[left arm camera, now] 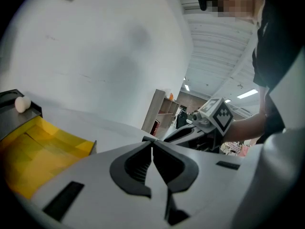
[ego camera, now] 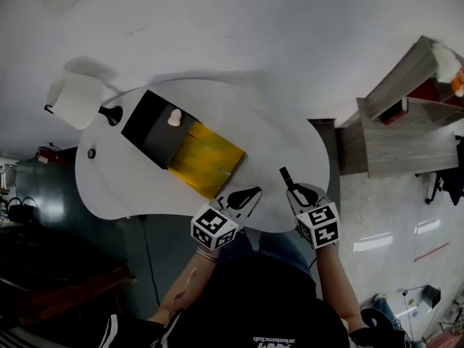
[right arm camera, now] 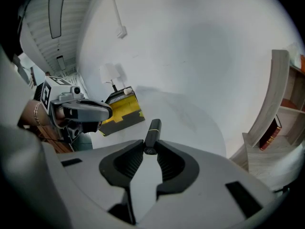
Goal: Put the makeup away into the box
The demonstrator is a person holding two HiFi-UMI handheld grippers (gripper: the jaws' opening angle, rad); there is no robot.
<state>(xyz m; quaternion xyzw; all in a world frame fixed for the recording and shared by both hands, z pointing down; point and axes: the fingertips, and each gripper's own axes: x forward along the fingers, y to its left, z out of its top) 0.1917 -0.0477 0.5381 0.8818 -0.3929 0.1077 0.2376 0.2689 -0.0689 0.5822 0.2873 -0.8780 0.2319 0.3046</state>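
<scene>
A black box (ego camera: pixel 152 129) with a yellow flap (ego camera: pixel 206 159) folded out lies open on the white table (ego camera: pixel 290 133). A white egg-shaped sponge (ego camera: pixel 174 117) sits in the box. My right gripper (ego camera: pixel 291 189) is shut on a slim black makeup tube (ego camera: pixel 286 175), which sticks out forward from between the jaws over the table's near right part. The right gripper view shows the same tube (right arm camera: pixel 152 131) in the right gripper (right arm camera: pixel 151 149), with the box (right arm camera: pixel 121 109) further off to the left. My left gripper (ego camera: pixel 254 192) (left arm camera: pixel 152 144) is shut with nothing in it, just right of the yellow flap (left arm camera: pixel 43 147).
A white lamp (ego camera: pixel 76 100) on a black base stands at the table's far left, and a small black round thing (ego camera: pixel 91 153) lies near it. A grey wooden shelf unit (ego camera: pixel 406 114) stands to the right of the table. The person's arms and dark top fill the bottom.
</scene>
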